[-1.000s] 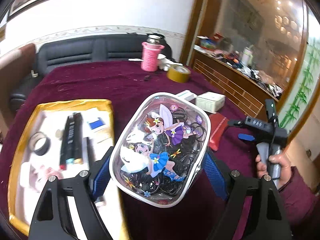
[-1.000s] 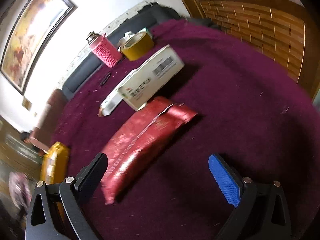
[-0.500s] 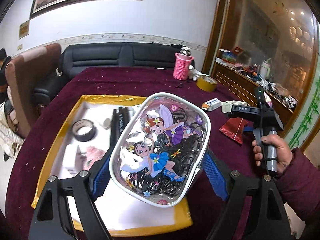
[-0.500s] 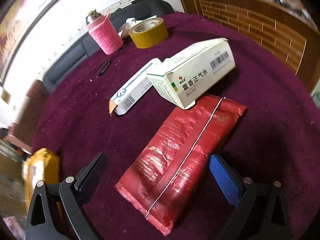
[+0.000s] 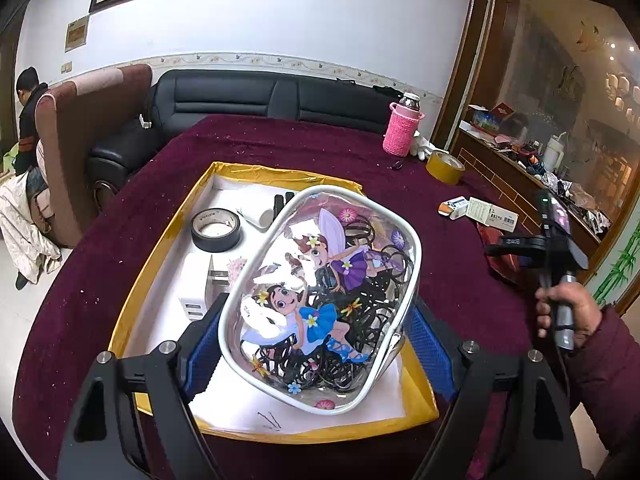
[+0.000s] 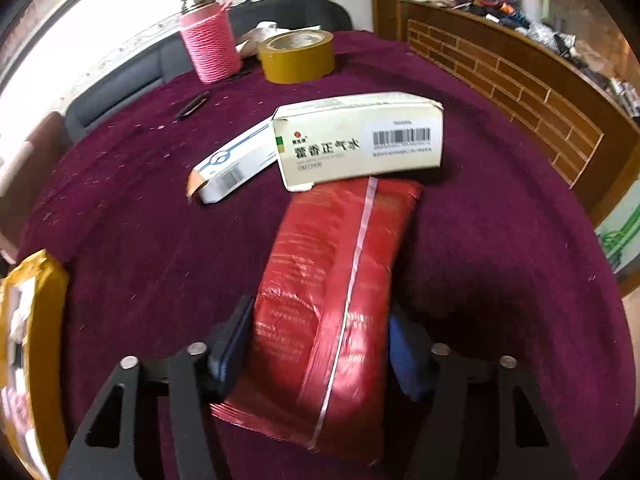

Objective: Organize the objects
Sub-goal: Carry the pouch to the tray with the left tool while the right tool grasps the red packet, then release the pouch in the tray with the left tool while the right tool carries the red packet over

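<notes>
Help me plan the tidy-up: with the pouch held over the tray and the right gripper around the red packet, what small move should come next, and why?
Probably lower the clear pouch in the left gripper onto the bare paper of the yellow tray, beneath it. The right gripper, whose jaws have just been closing, has its pads at the red packet, which lies on the cloth.
</notes>
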`<state>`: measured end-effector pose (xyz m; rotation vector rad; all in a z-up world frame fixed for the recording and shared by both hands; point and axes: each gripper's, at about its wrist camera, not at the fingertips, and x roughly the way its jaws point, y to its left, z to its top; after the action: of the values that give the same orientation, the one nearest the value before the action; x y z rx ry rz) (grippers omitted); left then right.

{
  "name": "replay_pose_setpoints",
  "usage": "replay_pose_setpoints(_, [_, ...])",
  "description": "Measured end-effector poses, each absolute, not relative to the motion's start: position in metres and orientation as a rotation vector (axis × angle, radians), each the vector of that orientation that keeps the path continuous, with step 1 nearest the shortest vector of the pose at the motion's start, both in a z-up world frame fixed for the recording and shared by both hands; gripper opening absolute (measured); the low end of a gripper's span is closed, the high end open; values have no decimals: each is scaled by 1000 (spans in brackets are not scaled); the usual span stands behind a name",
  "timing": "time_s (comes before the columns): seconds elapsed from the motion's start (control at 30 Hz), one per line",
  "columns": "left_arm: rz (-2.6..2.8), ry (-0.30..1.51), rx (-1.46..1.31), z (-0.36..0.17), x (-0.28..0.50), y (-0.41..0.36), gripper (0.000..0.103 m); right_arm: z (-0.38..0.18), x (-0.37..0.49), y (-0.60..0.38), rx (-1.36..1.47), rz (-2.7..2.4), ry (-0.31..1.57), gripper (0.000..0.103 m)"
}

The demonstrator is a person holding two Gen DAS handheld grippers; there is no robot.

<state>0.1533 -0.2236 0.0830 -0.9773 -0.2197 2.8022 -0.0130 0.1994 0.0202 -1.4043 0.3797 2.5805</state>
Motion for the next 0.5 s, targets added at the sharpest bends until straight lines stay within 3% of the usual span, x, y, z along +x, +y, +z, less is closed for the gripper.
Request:
replay_pose_setpoints(0.13, [2802, -210, -980, 84, 155, -219, 83, 22, 10, 211, -1454, 2643, 582, 62])
replay_pose_setpoints(0.4, [2842, -185, -1009, 85, 158, -224, 83, 9, 41, 222, -1584, 2708, 1210, 59])
replay_pose_setpoints(0.5, [2880, -190, -1027, 85, 160, -234, 83, 11, 45, 210, -1621, 2735, 1308, 59])
